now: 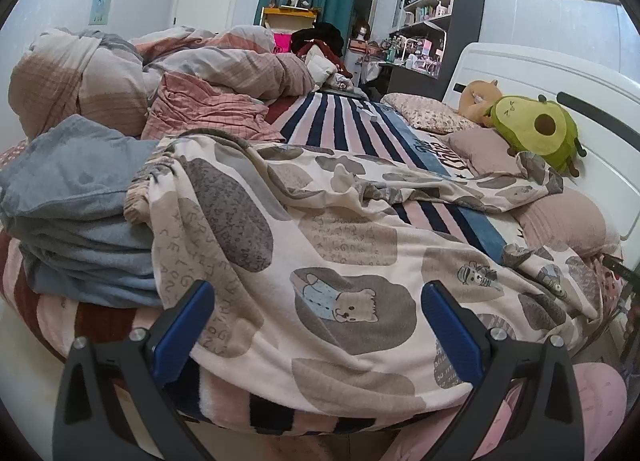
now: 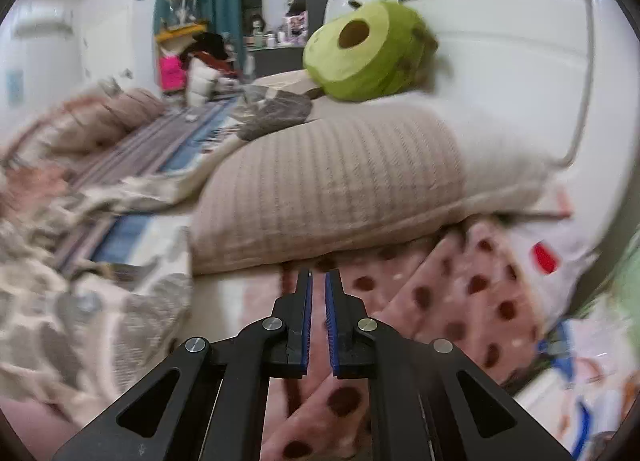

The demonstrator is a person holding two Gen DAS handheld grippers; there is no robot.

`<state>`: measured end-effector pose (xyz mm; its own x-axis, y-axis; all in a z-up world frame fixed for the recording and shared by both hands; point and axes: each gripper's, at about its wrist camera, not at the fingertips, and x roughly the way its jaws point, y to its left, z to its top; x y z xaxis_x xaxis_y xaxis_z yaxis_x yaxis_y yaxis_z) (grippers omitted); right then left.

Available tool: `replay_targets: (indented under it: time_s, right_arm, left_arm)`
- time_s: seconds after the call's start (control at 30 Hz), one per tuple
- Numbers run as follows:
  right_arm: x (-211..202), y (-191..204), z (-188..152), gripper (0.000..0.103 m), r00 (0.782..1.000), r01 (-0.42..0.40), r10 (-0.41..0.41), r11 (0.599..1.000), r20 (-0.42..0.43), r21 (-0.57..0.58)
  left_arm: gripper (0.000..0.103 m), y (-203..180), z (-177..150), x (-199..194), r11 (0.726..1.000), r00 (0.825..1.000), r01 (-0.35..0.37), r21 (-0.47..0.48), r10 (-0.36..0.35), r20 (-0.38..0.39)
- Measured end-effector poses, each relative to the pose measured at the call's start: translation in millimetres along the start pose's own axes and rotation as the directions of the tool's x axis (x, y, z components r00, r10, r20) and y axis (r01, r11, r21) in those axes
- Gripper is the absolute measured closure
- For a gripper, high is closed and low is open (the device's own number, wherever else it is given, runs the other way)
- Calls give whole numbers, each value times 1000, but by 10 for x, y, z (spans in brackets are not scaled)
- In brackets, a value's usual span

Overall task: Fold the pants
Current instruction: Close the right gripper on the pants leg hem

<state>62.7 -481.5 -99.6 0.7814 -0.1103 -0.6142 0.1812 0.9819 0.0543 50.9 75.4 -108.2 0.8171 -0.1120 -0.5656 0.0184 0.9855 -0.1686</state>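
The pants (image 1: 320, 261) are cream fleece with grey-brown patches and cartoon bears, spread crumpled across the bed, one leg reaching toward the pillows. My left gripper (image 1: 316, 293) is open, its blue-padded fingers apart on either side of the near edge of the pants, holding nothing. In the blurred right wrist view the pants (image 2: 80, 301) lie at the left. My right gripper (image 2: 318, 277) is shut and empty, over a pink dotted sheet (image 2: 460, 293) below a beige pillow (image 2: 340, 189).
A folded blue-grey garment (image 1: 76, 213) lies left of the pants. A heaped duvet (image 1: 140, 73) fills the far left. A striped blanket (image 1: 340, 121) covers the bed. An avocado plush (image 1: 536, 133) and pillows (image 1: 484, 149) sit by the white headboard (image 1: 540, 73).
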Motion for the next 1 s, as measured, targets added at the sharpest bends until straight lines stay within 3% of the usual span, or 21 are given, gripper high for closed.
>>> replay_targets:
  time_s: [0.07,0.13,0.17,0.27,0.33,0.4,0.5,0.57,0.63,0.7,0.73,0.8,0.83,0.97,1.0]
  right_arm:
    - [9,41,43,93,997,-69,69,997,-15,-16]
    - [56,202,87,62,990,-140,138,988,-29,-64]
    - [112,296,115,56,982,-186,182,979,-51,-79]
    - [346,542,175,52,941,-326,315,943,-126,-73]
    - [552,705,220,48,920,-365,341,925,-192,-107]
    - [686,835,214,48,911,-376,334,914,-243,-154]
    - [741,1042,175,67,876,-441,371,874,-308,-202]
    - [681,1179,124,71,846,-501,413,833,-339,-236]
    - [628,1309,54,83,835,-524,415,802,-362,-288]
    - [647,1402,6,83,837,-516,387,794,-388,-322]
    - [658,1421,-15,81,848,-494,358,801,-391,-339]
    - [760,1447,-18,73,898,-384,235,831,-371,-403]
    - [812,1458,-7,65,905,-364,214,837,-367,-409]
    - [913,1450,19,66,885,-387,215,831,-412,-399]
    - [930,1461,22,77,886,-383,207,831,-415,-403]
  left_arm:
    - [1,-32,15,18,1000,1000,-1,9,1,-3]
    - [1,-51,35,25,1000,1000,-2,13,2,-1]
    - [1,-58,43,27,1000,1000,0,12,0,-1]
    - [1,-64,54,32,1000,1000,0,13,0,-2]
    - [1,-63,52,38,1000,1000,-12,20,12,-5]
    - [1,-42,46,47,1000,1000,-19,20,19,-9]
    - [1,-11,40,68,1000,1000,-27,12,27,-13]
    - [1,17,31,86,1000,1000,-27,4,27,-16]
    - [1,25,29,107,1000,1000,-22,1,22,-18]
    - [1,26,35,130,1000,1000,-18,4,18,-18]
    - [1,25,43,136,1000,1000,-18,5,18,-17]
    - [1,39,50,133,1000,1000,-13,1,13,-12]
    - [1,48,52,127,1000,1000,-10,-2,9,-10]
    - [1,117,48,112,1000,1000,-22,-10,22,-8]
    - [1,124,41,109,1000,1000,-24,-12,24,-8]
